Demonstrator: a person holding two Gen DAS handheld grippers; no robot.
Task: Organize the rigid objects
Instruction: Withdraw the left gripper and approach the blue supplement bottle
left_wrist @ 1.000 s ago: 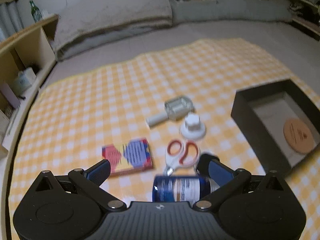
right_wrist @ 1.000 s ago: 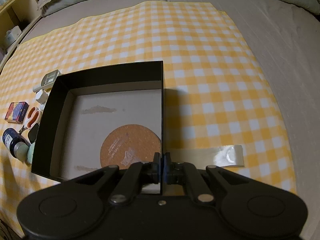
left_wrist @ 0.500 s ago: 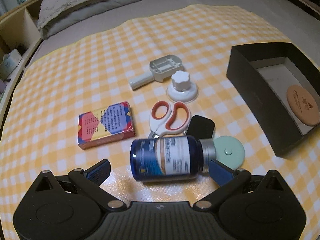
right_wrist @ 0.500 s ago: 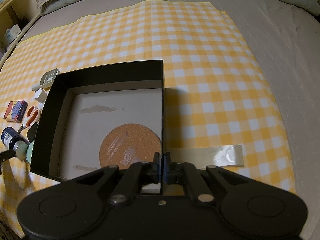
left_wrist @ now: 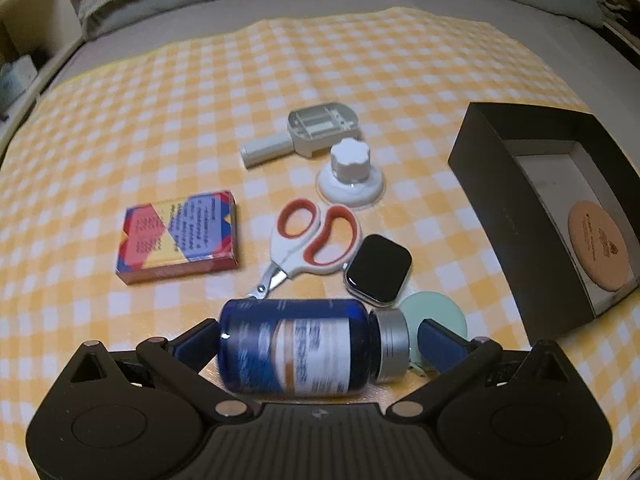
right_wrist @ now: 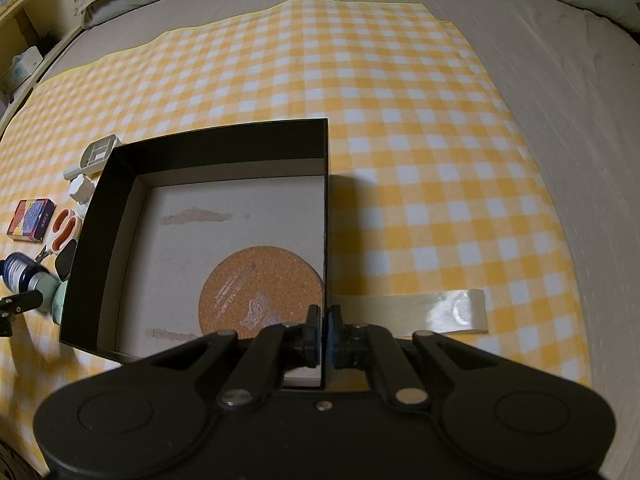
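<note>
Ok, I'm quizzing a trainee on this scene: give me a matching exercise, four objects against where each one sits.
Objects:
1. cork coaster
2. blue bottle
3. card box
4. strip of tape

Places:
A. on the cloth, right of the black box
B. lying on its side between the left gripper fingers
C. inside the black box
D. on the cloth, left of the scissors

Pairs: 1-C, 2-B, 3-D, 4-A
</note>
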